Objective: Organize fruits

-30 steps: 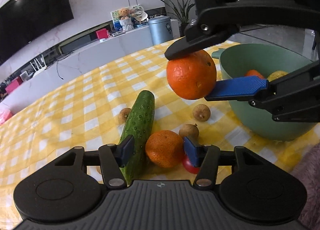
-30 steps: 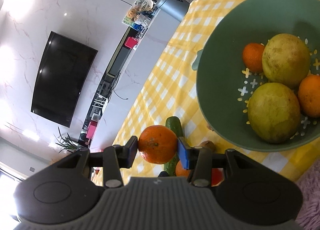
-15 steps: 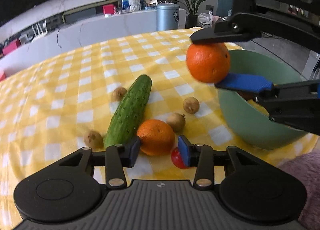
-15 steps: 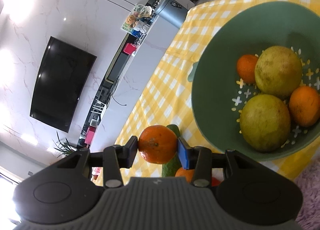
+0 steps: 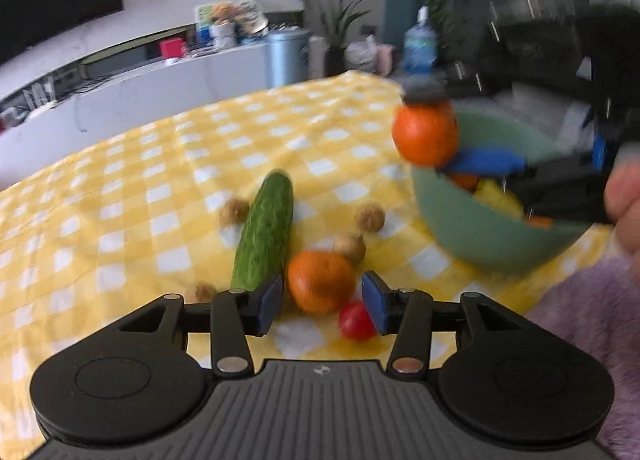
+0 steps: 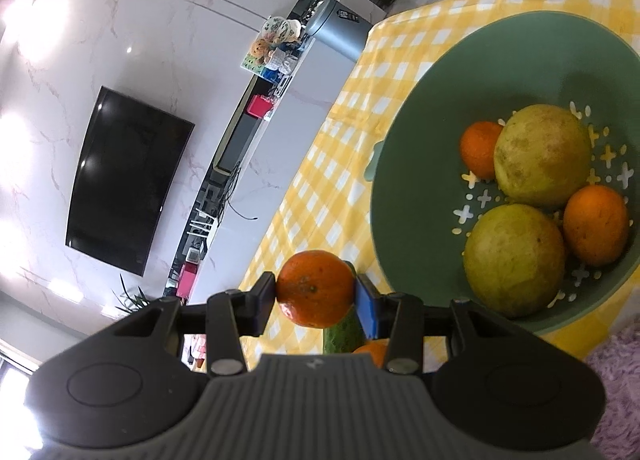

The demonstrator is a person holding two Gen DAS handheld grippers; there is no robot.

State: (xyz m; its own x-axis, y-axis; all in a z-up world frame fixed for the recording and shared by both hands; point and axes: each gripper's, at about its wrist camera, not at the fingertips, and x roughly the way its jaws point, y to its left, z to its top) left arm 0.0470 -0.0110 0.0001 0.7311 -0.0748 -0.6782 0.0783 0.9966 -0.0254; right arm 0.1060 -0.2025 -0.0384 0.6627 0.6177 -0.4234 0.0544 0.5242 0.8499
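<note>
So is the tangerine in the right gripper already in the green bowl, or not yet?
Not yet. The tangerine sits clamped in the right gripper, beside the green bowl's rim, outside it, over the checked cloth.

A yellow-and-white checked tablecloth [image 5: 168, 164] covers the table; behind it runs a long white low cabinet [image 5: 132, 96] bearing a red box [image 5: 173, 47] and a cluster of soft toys [image 6: 276, 38] (too blurred to tell apart). A black wall-mounted television [image 6: 124, 180] hangs on the white marble wall; a grey cylindrical bin [image 5: 287, 56] stands near a green potted plant [image 5: 340, 28], and a purple fluffy fabric [image 5: 588, 324] lies at the table's near edge.
</note>
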